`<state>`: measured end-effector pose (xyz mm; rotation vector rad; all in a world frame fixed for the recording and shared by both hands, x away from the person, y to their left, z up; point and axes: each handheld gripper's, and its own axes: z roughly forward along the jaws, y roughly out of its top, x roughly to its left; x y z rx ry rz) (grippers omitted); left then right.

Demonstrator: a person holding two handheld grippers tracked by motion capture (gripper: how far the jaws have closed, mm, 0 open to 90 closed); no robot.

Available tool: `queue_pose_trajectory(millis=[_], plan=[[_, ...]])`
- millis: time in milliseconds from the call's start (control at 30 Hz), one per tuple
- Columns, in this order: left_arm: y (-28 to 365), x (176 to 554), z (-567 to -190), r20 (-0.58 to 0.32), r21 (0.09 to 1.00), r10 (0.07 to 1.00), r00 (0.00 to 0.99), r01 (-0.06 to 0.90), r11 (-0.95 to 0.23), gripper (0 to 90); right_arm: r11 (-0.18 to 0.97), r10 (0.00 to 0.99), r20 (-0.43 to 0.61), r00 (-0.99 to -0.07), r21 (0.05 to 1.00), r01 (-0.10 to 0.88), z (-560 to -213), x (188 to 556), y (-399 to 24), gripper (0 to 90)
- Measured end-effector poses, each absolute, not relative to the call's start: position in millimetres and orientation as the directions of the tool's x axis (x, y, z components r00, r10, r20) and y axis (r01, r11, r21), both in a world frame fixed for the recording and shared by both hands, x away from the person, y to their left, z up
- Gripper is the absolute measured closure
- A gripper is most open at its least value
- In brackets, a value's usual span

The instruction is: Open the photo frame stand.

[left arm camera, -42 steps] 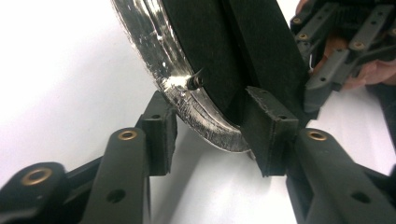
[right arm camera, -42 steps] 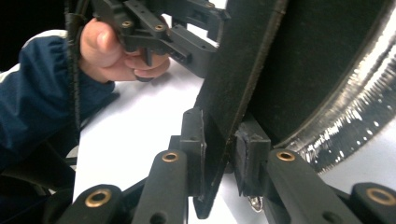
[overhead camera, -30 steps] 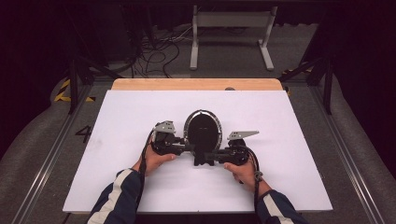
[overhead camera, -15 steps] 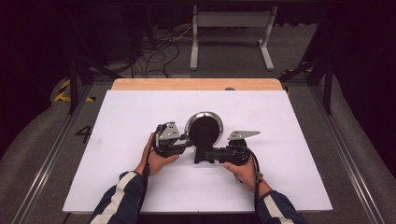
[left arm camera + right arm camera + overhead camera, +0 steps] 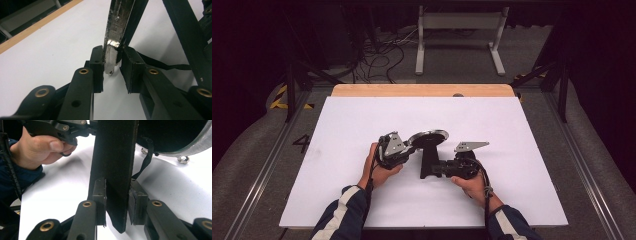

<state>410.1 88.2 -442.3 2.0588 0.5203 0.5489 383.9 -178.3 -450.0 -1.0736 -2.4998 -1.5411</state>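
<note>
Mirror [image 5: 428, 138] now tipped near flat, disc face up, above white bench [image 5: 337, 150] centre. Left claw [image 5: 409, 146] pinching shiny rim [image 5: 113, 47], jaws just closing further onto it. Right claw [image 5: 434, 169] clamped on black stand [image 5: 113, 170], jaws just easing open slightly, stand between pads. Versus a second ago: disc then upright, facing the person, round outline; now seen as thin ellipse, shifted left. Left hand [image 5: 379, 167] rolled, right unmoved. Judged: folding mirror head down over stand, fold close to done.
</note>
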Motion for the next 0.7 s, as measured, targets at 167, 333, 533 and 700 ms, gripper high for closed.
queue_pose_trajectory(millis=[167, 333, 533, 700], plan=[[85.7, 406.4, -442.8, 0.201, 0.848, 0.550, 0.810, 0.137, -0.512, 73.1, 0.281, 0.550, 0.346, -0.760, 0.780, 0.559, -452.7, 379.9, -179.7, 71.4], [83.1, 401.9, -443.5, 0.229, 0.834, 0.535, 0.814, 0.119, -0.538, 74.2, 0.307, 0.570, 0.319, -0.757, 0.772, 0.556, -453.7, 373.6, -181.7, 70.1], [81.3, 399.5, -443.4, 0.247, 0.825, 0.537, 0.807, 0.116, -0.553, 74.7, 0.316, 0.583, 0.302, -0.754, 0.771, 0.553, -453.8, 371.2, -182.0, 69.4], [81.3, 398.8, -443.4, 0.248, 0.824, 0.539, 0.805, 0.118, -0.555, 74.4, 0.321, 0.598, 0.296, -0.745, 0.763, 0.561, -451.9, 369.6, -181.4, 69.6]])
